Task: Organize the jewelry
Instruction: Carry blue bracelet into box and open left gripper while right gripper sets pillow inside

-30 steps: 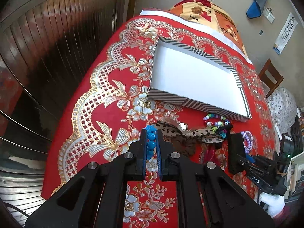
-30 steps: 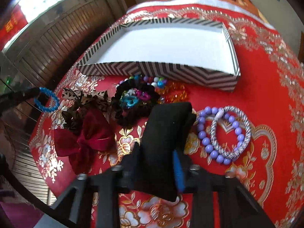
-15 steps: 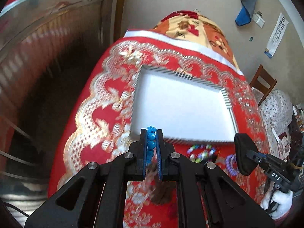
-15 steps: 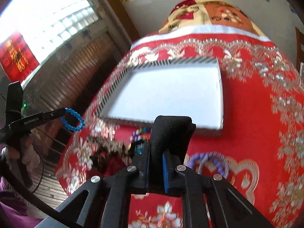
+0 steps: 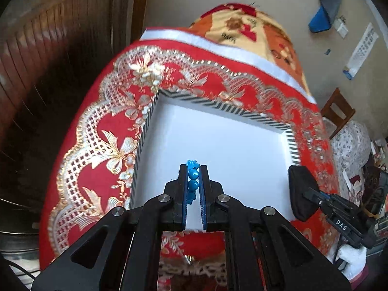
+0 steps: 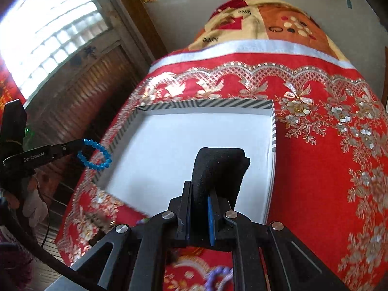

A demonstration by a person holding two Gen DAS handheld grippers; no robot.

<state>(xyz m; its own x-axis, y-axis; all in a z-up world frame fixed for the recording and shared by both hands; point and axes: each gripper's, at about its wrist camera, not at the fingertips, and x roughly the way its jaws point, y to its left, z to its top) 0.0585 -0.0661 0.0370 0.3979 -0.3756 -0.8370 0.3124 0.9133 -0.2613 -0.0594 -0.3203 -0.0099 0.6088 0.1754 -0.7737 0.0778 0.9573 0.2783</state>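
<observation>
My left gripper (image 5: 193,169) is shut on a blue bead bracelet (image 5: 192,178) and holds it above the near left part of a white tray with a black-and-white striped rim (image 5: 145,131). In the right wrist view the bracelet (image 6: 97,154) hangs as a ring from the left gripper (image 6: 80,145) over the tray's left rim (image 6: 116,140). My right gripper (image 6: 201,194) is shut on a black band (image 6: 218,169), above the tray's near right part. It also shows in the left wrist view (image 5: 300,194).
The tray sits on a red and gold embroidered cloth (image 5: 101,126). A purple bead bracelet (image 6: 218,276) lies on the cloth below my right gripper. A wooden chair (image 5: 337,111) stands at the right, a dark wooden door (image 5: 48,48) at the left.
Both grippers have risen from the pile of jewelry and moved forward over the white tray, each carrying its item. The bows and other bracelets have dropped out of view.
</observation>
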